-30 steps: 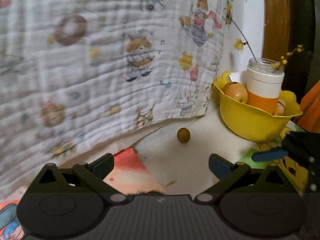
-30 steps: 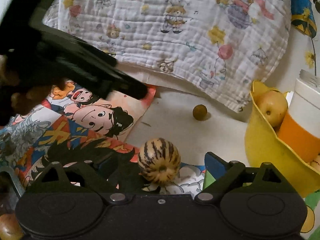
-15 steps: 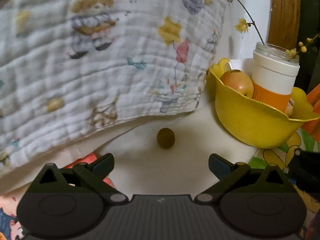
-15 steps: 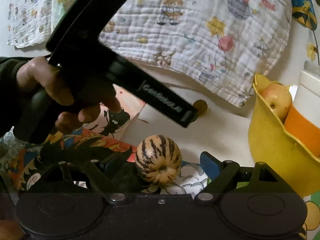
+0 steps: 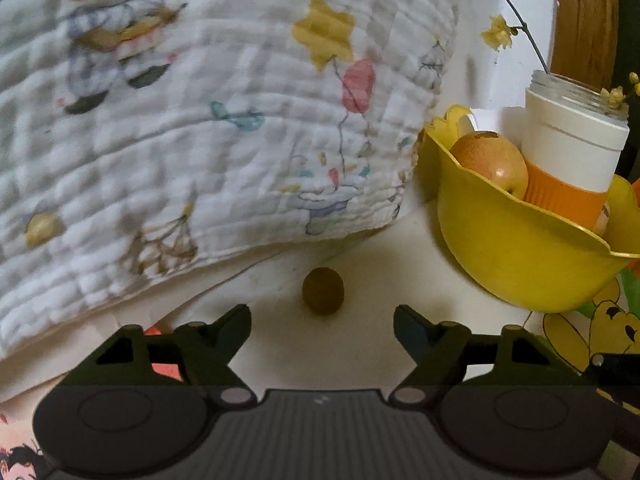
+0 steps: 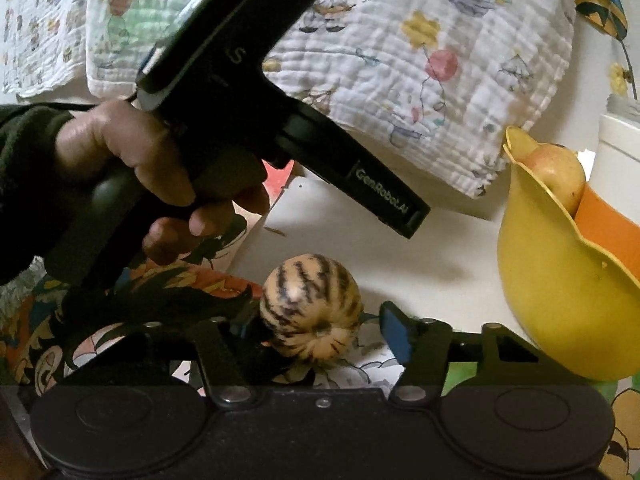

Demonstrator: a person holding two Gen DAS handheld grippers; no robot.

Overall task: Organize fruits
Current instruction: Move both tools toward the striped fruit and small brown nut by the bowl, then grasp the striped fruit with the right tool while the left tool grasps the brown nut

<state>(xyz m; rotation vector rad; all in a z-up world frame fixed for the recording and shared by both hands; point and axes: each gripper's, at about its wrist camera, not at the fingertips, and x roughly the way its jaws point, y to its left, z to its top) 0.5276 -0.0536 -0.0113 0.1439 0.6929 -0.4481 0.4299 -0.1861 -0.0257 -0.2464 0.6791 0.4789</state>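
Picking-up is the step in hand. Yellow bowl (image 5: 516, 264), the landmark, holds one apple (image 5: 494, 164) and one jar (image 5: 572, 152). Just left of it, right gripper (image 6: 316, 326) is closing round one striped melon (image 6: 311, 312), pads not yet pressing. Farther left, left gripper (image 5: 322, 318) is closing, spread before one small olive-brown fruit (image 5: 323, 290). Next: squeeze, then lift bowlward.

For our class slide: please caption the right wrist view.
Right hand-held gripper closing around a striped melon, beside the yellow bowl.
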